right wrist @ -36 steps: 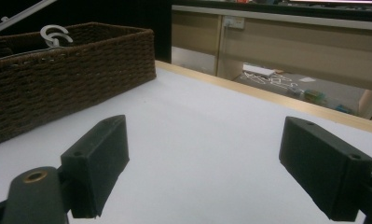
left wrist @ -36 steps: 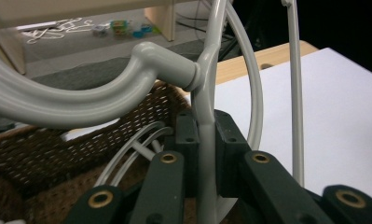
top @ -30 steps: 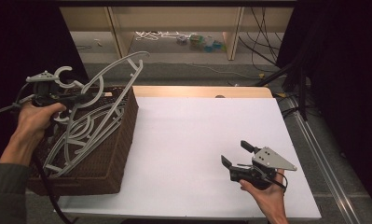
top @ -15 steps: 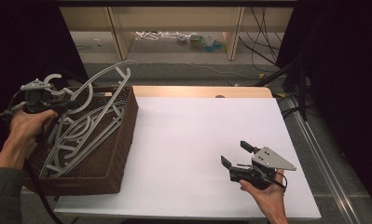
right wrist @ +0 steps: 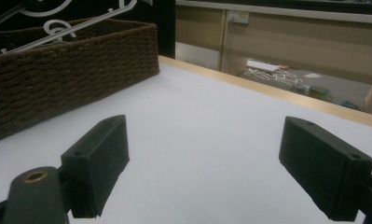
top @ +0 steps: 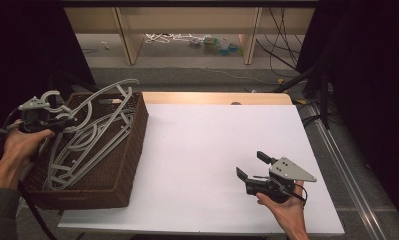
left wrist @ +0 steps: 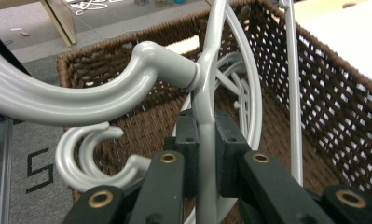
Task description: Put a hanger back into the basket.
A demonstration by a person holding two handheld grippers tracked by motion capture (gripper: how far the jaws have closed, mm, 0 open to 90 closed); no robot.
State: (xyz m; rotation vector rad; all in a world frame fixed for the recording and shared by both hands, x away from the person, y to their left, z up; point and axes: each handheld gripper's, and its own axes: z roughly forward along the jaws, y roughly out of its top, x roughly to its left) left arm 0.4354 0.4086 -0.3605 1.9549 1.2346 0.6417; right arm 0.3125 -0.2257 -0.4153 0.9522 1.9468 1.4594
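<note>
While the left gripper [left wrist: 206,158] is clamping the grey hanger [left wrist: 207,88] just below its hook (light, stiff, probably slick), the right gripper [right wrist: 216,168] is gaping wide over the table [top: 212,150].

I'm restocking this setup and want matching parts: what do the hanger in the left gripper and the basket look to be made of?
The hanger looks like moulded plastic in glossy pale grey: smooth rounded bars, soft highlights and a seam at the hook's collar, though painted metal can't be ruled out. The basket looks like dark brown woven wicker or paper cord, matte, with an open weave showing light through its walls.
</note>
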